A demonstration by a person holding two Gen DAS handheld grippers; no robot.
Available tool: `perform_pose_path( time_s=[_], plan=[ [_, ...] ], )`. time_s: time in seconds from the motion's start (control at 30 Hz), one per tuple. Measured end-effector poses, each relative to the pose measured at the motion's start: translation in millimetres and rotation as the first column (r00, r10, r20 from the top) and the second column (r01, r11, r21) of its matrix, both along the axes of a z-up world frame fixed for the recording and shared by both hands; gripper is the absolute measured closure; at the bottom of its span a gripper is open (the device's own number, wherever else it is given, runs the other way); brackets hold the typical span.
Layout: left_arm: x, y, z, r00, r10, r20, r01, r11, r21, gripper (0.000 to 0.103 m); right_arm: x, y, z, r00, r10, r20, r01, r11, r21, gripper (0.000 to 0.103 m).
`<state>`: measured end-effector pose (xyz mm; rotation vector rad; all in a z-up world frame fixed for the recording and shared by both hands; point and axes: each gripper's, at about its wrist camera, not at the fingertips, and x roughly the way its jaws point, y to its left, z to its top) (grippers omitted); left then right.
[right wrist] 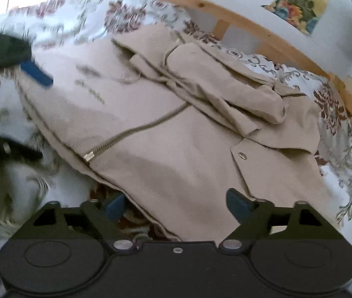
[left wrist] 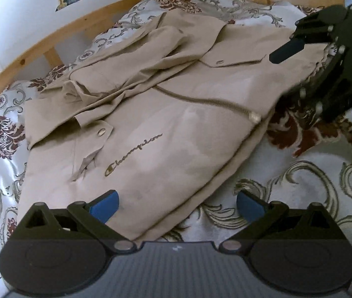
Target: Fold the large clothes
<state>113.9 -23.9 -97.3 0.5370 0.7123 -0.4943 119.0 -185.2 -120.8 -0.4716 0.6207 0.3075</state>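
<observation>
A bed with a floral cover carries the partly folded beige jacket, whose near hem lies between the parted fingers of both the left hand-held gripper and the right hand-held gripper, neither pinching it.

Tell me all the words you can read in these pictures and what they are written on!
"Champion": stitched in darker cursive thread, with a small logo before it, on the front of the beige zip-up jacket lying on the flowered white bedspread.
The same stitched word shows in the right wrist view, but it is too blurred to read there.
The round metal snap buttons are too small to show any writing.
No other words, numbers or signs.
</observation>
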Motion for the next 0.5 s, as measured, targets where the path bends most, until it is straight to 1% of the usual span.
perform_pose_path(
  time_s=[0.03,0.1,0.17,0.2,0.27,0.37,0.43,0.5],
  plan=[
    [0,0,0,1.000,0.004,0.018,-0.004,1.000,0.015,0.001,-1,-1,3,1.000,0.002,0.015,-0.003,1.000,0.026,0.036],
    [-1,-2,0,0.997,0.021,0.073,-0.026,0.998,0.065,0.001,-5,0,11,0.998,0.010,0.066,-0.014,0.998,0.061,0.057],
    [-1,-2,3,0.992,0.045,0.121,-0.056,0.994,0.094,0.001,-8,1,17,0.993,0.012,0.119,-0.021,0.997,0.076,0.067],
    [-1,-1,6,0.987,0.060,0.147,-0.074,0.993,0.090,0.001,-9,1,20,0.990,0.009,0.140,-0.021,0.997,0.080,0.069],
    [-1,5,14,0.977,0.087,0.194,-0.101,0.993,0.060,0.002,-10,0,23,0.986,-0.005,0.164,-0.008,0.997,0.078,0.069],
    [0,14,25,0.962,0.121,0.244,-0.130,0.991,0.020,0.006,-9,-2,23,0.985,-0.023,0.172,0.010,0.997,0.076,0.069],
    [1,20,31,0.953,0.132,0.273,-0.138,0.990,0.004,0.013,-8,-2,24,0.983,-0.028,0.181,0.014,0.997,0.079,0.069],
    [1,24,33,0.943,0.148,0.298,-0.157,0.988,0.006,0.019,-8,-2,25,0.980,-0.037,0.194,0.021,0.996,0.084,0.069]
  ],
)
